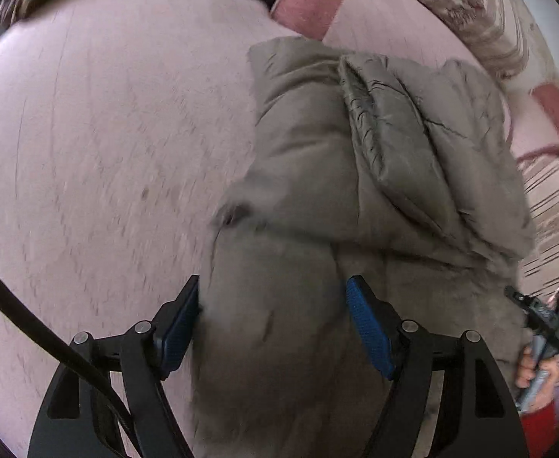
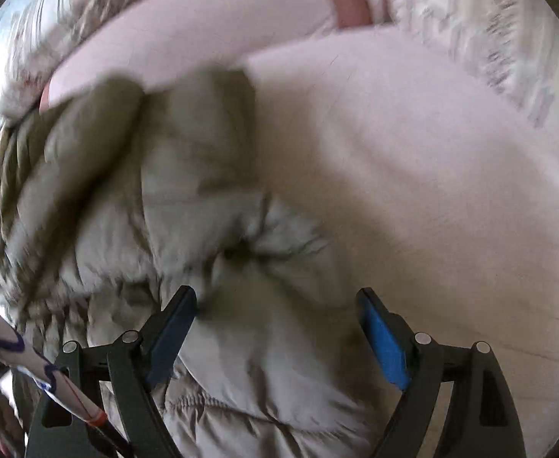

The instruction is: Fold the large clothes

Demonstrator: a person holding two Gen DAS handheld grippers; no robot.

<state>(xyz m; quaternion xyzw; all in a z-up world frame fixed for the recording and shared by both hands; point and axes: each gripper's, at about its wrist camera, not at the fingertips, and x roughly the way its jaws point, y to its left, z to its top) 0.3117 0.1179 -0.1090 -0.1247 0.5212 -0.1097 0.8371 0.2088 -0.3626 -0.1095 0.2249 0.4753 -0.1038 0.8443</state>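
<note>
Jacket (image 1: pixel 355 175) on bed (image 1: pixel 107 133): L gripper (image 1: pixel 273 324) and R gripper (image 2: pixel 279 339) both agape, holding nothing. Pinch hem edge thru all layers, fold slow.

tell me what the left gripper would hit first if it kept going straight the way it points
Most likely the grey-brown padded jacket: its fabric already lies between the fingers of the left gripper and fills the line ahead. Blur leaves the depth unclear.

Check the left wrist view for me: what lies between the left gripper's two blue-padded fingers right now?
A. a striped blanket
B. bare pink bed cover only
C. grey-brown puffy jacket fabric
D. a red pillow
C: in the left wrist view the puffy jacket runs down between the left gripper fingers, with the pink bed cover showing only to its left.
</note>
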